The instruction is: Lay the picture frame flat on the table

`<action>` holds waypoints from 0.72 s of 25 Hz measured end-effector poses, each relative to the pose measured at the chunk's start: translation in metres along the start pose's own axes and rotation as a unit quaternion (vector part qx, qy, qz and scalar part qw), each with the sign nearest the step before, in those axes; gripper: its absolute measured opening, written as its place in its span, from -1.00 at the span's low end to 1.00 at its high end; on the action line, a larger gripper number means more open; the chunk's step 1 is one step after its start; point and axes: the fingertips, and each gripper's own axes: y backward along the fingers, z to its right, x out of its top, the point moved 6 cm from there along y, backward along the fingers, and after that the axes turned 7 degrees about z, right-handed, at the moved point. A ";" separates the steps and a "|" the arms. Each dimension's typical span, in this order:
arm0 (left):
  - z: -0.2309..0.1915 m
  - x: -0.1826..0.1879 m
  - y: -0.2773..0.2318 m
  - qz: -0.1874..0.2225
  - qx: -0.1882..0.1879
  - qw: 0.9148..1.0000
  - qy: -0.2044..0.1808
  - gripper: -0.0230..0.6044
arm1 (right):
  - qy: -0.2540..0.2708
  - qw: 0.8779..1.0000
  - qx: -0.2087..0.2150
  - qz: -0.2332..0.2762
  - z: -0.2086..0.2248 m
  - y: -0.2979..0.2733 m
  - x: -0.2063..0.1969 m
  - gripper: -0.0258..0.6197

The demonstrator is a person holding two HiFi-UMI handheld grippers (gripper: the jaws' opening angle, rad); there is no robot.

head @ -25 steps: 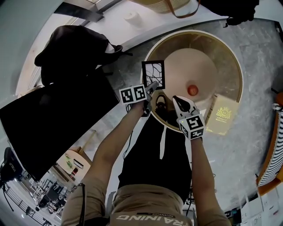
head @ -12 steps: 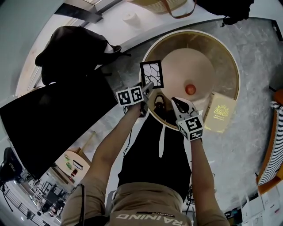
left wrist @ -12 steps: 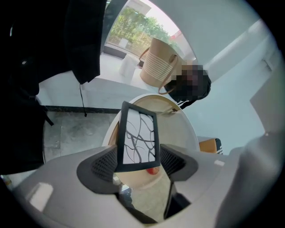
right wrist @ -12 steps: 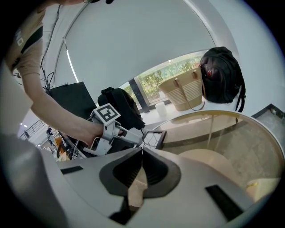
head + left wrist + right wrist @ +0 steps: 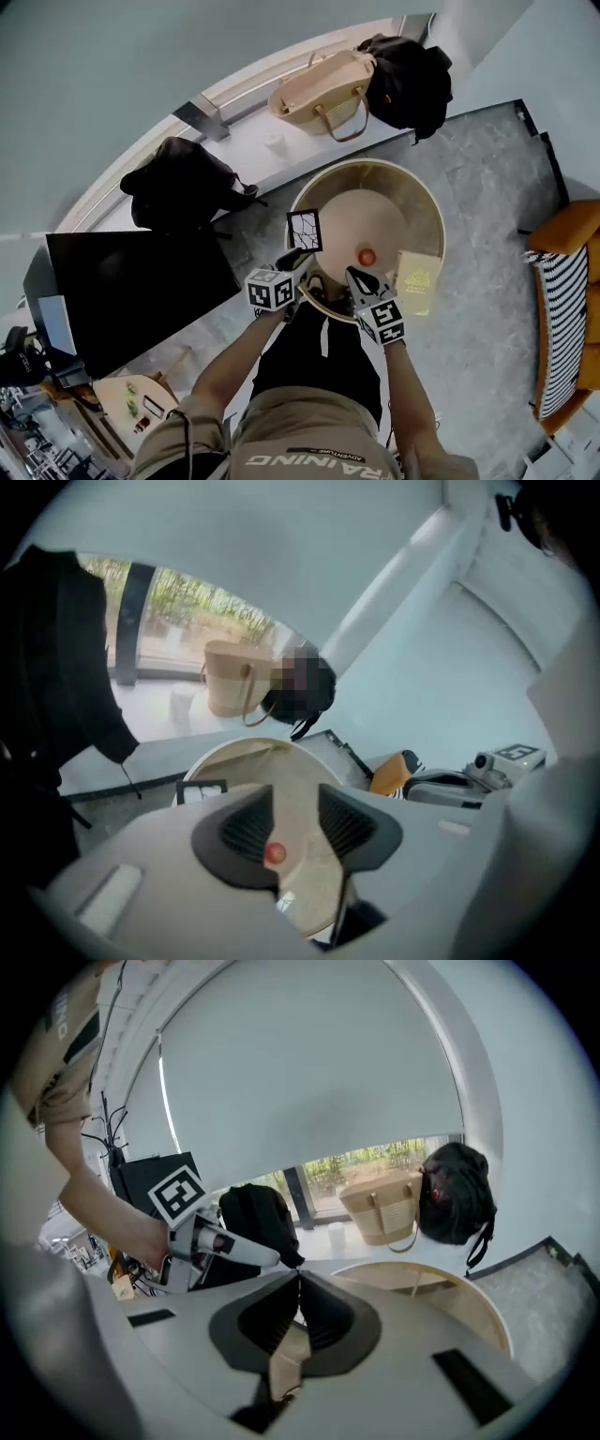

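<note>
You are standing over a round table (image 5: 370, 165), its smooth beige top sitting inside a raised wooden rim. A flat, matte black screen (image 5: 131, 291) is lying off to its left, and a woven tan tote (image 5: 323, 89) with looped handles is resting on the white ledge beyond.

You are holding the left gripper (image 5: 295, 794) above the near edge, its ribbed dark pads spread with nothing between them; they have just been closing. The right gripper (image 5: 298, 1279) is showing its tips pressed together, empty.

A cream booklet (image 5: 416, 281) with a gold emblem is lying at the right rim. The picture frame (image 5: 304, 230), a thin black rectangle around a pale, dark-veined picture, is sitting by the left rim and appears to be lying flat, clear of both grippers. A small glossy red ball (image 5: 367, 256) is resting near the middle.
</note>
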 end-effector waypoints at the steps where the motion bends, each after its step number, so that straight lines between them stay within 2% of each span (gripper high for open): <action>1: 0.018 0.010 0.015 0.014 -0.006 1.000 -0.014 -0.61 | 0.000 1.000 -0.002 0.004 -0.008 0.013 0.014 -0.90; 2: 0.036 0.021 0.028 0.027 -0.012 0.999 -0.028 -0.78 | 0.000 1.000 -0.004 0.010 -0.016 0.025 0.028 -0.90; 6: 0.099 0.073 0.060 0.074 -0.051 0.991 -0.103 -0.90 | 0.014 0.999 -0.020 0.043 -0.030 0.064 0.086 -0.90; 9: 0.138 0.110 0.078 0.105 -0.084 0.979 -0.154 -0.90 | 0.023 0.997 -0.035 0.070 -0.036 0.085 0.126 -0.90; 12: 0.170 0.139 0.101 0.140 -0.103 0.967 -0.188 -0.90 | 0.028 0.993 -0.045 0.110 -0.046 0.107 0.163 -0.90; 15: 0.197 0.164 0.125 0.178 -0.116 0.954 -0.210 -0.91 | 0.055 0.986 -0.059 0.145 -0.056 0.131 0.199 -0.90; 18: 0.213 0.191 0.145 0.222 -0.112 0.940 -0.235 -0.90 | 0.080 0.979 -0.069 0.175 -0.061 0.146 0.236 -0.90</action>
